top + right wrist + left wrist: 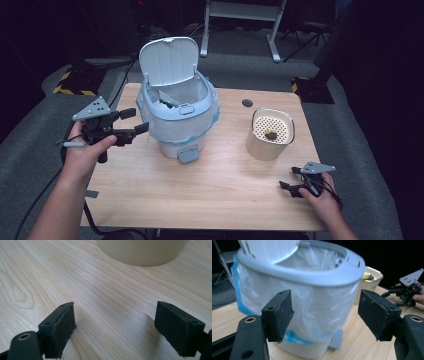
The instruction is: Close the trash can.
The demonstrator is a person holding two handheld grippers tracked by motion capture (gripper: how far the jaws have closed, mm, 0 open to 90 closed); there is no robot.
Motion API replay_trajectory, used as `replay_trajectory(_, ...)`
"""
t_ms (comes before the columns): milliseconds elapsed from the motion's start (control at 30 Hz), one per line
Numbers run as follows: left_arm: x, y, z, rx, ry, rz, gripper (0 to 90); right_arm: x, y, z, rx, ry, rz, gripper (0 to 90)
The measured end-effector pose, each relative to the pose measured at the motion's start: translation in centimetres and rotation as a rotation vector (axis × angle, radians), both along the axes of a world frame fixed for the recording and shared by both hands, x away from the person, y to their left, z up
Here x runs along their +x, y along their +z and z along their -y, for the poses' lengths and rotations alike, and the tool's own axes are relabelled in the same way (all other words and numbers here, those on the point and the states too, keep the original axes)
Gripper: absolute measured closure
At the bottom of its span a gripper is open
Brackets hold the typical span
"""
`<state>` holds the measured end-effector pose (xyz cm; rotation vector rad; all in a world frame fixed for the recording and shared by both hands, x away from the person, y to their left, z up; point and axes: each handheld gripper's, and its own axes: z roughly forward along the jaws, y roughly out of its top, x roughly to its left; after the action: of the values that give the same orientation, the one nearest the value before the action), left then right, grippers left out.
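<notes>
We see the left gripper (134,121) at the left of the high view, raised beside the bin (179,117) that stands in the upper middle of the frame – its jaws stand wide apart with nothing between them. In the left gripper view the bin's bag-covered wall (317,307) lies just beyond the two pads, apart from them. The right gripper (289,186) rests low at the lower right of the high view, jaws also wide and empty, with bare wood of the table (100,302) between them and the cream container (270,134) near ahead.

We judge the bin to be light and fairly stiff: thin plastic, with a grey rim (312,277) and a hinged lid (169,60) standing open at the back. The clear liner (210,117) draped over the wall looks soft and slippery, so a pinch on the wall would likely slide or only gather film. The rim looks the firmer place to take hold – or the lid's edge, if the lid is to be swung down.

By count: one bin, one lid, one liner, one pedal (189,154) at its foot, one cream container with a perforated insert and one dark scrap (271,134) on it, two grippers, one table
</notes>
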<state>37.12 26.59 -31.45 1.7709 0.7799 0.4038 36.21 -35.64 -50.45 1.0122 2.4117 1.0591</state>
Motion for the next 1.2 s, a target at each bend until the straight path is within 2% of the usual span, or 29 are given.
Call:
replay_trajectory(33,0.3,0.7,0.0,0.003,0.002,0.018,28.0,0.0,0.0,0.0,0.000,0.000,0.000,16.6)
replay_trajectory(100,0.5,1.0,0.0,0.009,0.008,0.029,27.4,0.0,0.0,0.0,-0.001,0.000,0.000,16.7)
replay_trajectory(167,1.1,1.9,-0.1,0.029,0.036,0.050,25.6,0.0,0.0,0.0,0.000,0.000,0.000,16.7)
replay_trajectory(267,1.6,2.4,-0.2,0.030,0.046,0.058,25.3,0.0,0.0,0.0,-0.001,0.000,0.000,16.7)
replay_trajectory(333,2.3,3.0,-0.3,0.001,0.069,0.082,25.4,0.0,0.0,0.0,0.000,0.000,0.000,16.7)
replay_trajectory(467,3.0,3.5,-0.4,-0.006,0.080,0.082,25.9,0.0,0.0,0.0,0.000,0.000,0.000,16.7)
replay_trajectory(567,3.8,4.3,-0.4,-0.023,0.085,0.101,29.3,0.0,0.0,0.0,0.000,0.000,0.000,16.7)
replay_trajectory(633,4.2,4.7,-0.5,-0.038,0.092,0.105,30.0,0.0,0.0,0.0,0.000,0.000,0.000,16.7)
replay_trajectory(767,4.9,5.3,-0.6,-0.032,0.109,0.102,30.5,0.0,0.0,0.0,0.001,-0.001,-0.001,16.7)
replay_trajectory(833,5.8,5.8,-0.5,-0.030,0.122,0.104,30.9,0.0,0.0,0.0,0.000,0.000,0.000,16.7)
replay_trajectory(1100,8.0,6.9,0.1,-0.035,0.123,0.102,31.7,0.0,0.0,0.0,0.001,0.000,-0.001,16.7)
replay_trajectory(1200,9.1,7.2,0.3,0.000,0.144,0.082,30.7,0.0,0.0,0.0,0.001,0.000,-0.001,16.6)
